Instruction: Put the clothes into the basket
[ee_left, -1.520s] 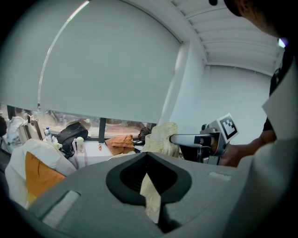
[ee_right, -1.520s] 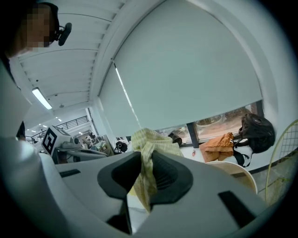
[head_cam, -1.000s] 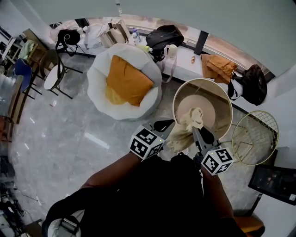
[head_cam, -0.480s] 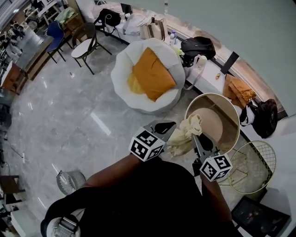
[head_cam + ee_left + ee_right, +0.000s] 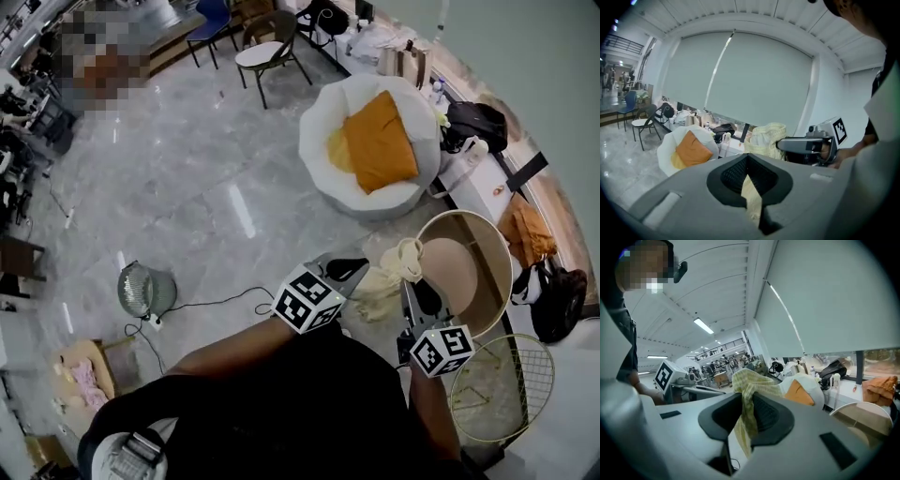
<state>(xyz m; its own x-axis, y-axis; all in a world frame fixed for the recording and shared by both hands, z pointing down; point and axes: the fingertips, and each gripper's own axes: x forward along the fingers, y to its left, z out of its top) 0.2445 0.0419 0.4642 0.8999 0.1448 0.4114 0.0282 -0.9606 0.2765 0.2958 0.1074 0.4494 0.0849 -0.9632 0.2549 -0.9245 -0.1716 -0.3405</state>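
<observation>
**Garment**
- Pale yellow checked cloth [image 5: 386,279], thin woven fabric, crumpled.
- It is strung in the air between the two grippers and sags in loose folds, with a bunched lump at the end nearest the right gripper.
- The right gripper view shows fine yellow-green check lines.
- In the left gripper view the strip at the pads looks plain cream, and the far bunch has a coarser, knit-like surface.

**Grip**
- Left gripper [image 5: 356,272]: jaws closed down on a narrow strip of the cloth that runs between the black pads.
- Right gripper [image 5: 410,281]: jaws nearly together, pinching a fold that spills over the top of the pads and hangs below them.

**Position**
- The cloth is clear of the grey marble floor [image 5: 187,187].
- It hangs just beside the left rim of the round tan basket with a cream rim [image 5: 464,272].
- In the head view the lump overlaps the rim's edge. Whether it is over the opening or short of it cannot be told.
- A gold wire basket [image 5: 497,389] stands just beside the tan one.
- A white round beanbag chair [image 5: 319,141] holding an orange cushion [image 5: 380,145] sits farther off.

**Hidden or unclear**
- Each gripper's grey body fills the lower half of its own view and hides the cloth's hanging end.
- In the head view the right gripper covers part of the tan basket's near-left wall.
- The person's dark sleeves and torso [image 5: 281,403] block the bottom of the head view.
- The tan basket is cut off at the right edge of the right gripper view.
- What kind of garment this is cannot be told, because it is too bunched.
</observation>
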